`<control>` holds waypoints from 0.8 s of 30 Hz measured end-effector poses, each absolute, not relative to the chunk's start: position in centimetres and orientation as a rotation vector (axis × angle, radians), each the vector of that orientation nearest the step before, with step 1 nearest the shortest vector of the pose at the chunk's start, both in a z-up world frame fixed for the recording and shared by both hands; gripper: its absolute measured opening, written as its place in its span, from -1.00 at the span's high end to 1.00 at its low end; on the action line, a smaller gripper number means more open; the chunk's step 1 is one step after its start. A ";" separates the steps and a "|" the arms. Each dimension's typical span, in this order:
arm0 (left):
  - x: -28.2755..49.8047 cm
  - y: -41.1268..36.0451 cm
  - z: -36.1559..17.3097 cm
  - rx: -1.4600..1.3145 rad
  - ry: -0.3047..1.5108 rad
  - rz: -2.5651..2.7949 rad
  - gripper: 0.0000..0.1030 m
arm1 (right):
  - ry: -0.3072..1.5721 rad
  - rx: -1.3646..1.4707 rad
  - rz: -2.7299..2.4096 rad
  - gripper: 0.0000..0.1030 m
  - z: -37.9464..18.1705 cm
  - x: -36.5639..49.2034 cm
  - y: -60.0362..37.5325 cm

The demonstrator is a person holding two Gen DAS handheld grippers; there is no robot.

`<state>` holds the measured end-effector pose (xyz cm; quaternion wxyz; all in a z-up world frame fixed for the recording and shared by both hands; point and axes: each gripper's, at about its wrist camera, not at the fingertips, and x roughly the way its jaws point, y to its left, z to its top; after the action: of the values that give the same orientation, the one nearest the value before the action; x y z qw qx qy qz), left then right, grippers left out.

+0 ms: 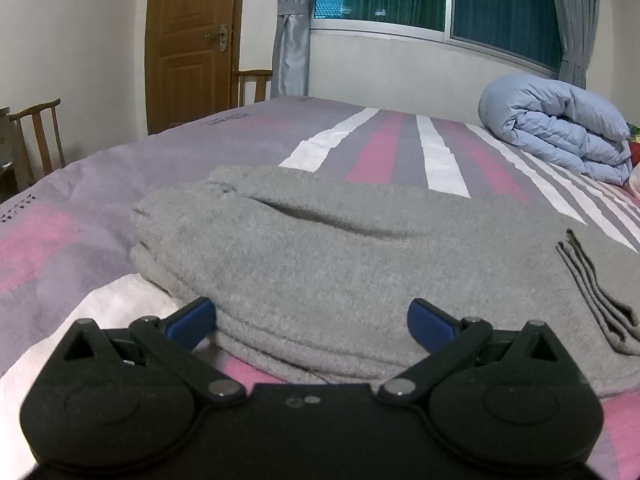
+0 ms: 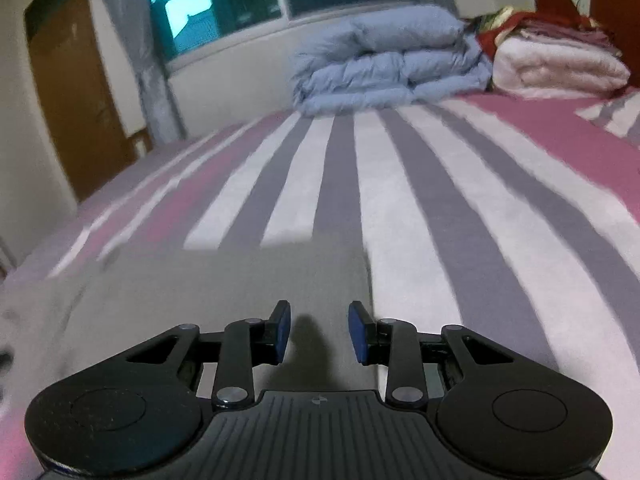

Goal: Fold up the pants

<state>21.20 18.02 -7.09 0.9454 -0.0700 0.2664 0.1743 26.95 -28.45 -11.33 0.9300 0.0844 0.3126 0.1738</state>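
Observation:
The grey pants (image 1: 320, 248) lie folded into a thick stack on the striped bed, with a cuff or hem edge (image 1: 592, 292) sticking out at the right. My left gripper (image 1: 312, 322) is low at the stack's near edge. Its blue pads (image 1: 192, 320) are spread wide, and the folded edge bulges between them. In the right wrist view the pants (image 2: 224, 280) fill the lower left as a flat grey sheet, blurred. My right gripper (image 2: 320, 332) hovers over their right edge, its jaws partly apart. Only its shadow on the cloth shows between them.
The striped pink, grey and white bedsheet (image 2: 420, 208) stretches ahead. A rolled light-blue duvet (image 2: 384, 64) and folded white and red bedding (image 2: 556, 64) sit at the far end under the window. At the left are a wooden door (image 1: 192, 40) and chairs (image 1: 36, 136).

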 end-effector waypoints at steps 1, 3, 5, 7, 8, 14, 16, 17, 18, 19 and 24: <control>21.0 18.1 -7.1 -0.149 0.546 0.355 -0.88 | 0.619 0.164 0.352 0.36 -11.5 25.5 -28.6; 20.7 18.4 -7.0 -0.180 0.555 0.354 -0.88 | 0.630 0.183 0.339 0.34 -10.9 23.9 -28.9; 19.6 19.1 -7.0 -0.244 0.556 0.346 -0.88 | 0.611 0.219 0.338 0.20 -10.2 22.4 -29.2; 18.4 20.0 -6.9 -0.309 0.538 0.343 -0.88 | 0.620 0.247 0.339 -0.16 -10.1 20.9 -29.4; 17.9 20.8 -7.0 -0.351 0.529 0.346 -0.88 | 0.632 0.260 0.334 -0.16 -10.0 20.4 -29.2; 18.3 25.2 -8.6 -0.587 0.498 0.224 -0.85 | 0.574 0.250 0.325 -0.16 -8.9 19.0 -28.7; 18.9 26.7 -8.8 -0.655 0.476 0.191 -0.84 | 0.550 0.251 0.312 -0.16 -8.9 18.5 -28.8; 19.2 27.4 -8.9 -0.691 0.462 0.181 -0.83 | 0.542 0.253 0.305 -0.16 -8.9 18.4 -29.0; 19.5 28.3 -9.2 -0.733 0.446 0.174 -0.82 | 0.538 0.258 0.296 -0.16 -8.8 18.5 -29.1; 19.9 28.9 -9.4 -0.761 0.436 0.169 -0.81 | 0.537 0.266 0.285 -0.16 -8.8 18.4 -29.2; 21.4 29.7 -10.1 -0.778 0.429 0.154 -0.85 | 0.537 0.323 0.235 -0.16 -9.0 19.2 -30.1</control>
<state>21.38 29.70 -10.12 0.9000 -0.3761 0.2074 0.0745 19.21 -30.14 -9.01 0.9446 0.1587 0.2633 0.1153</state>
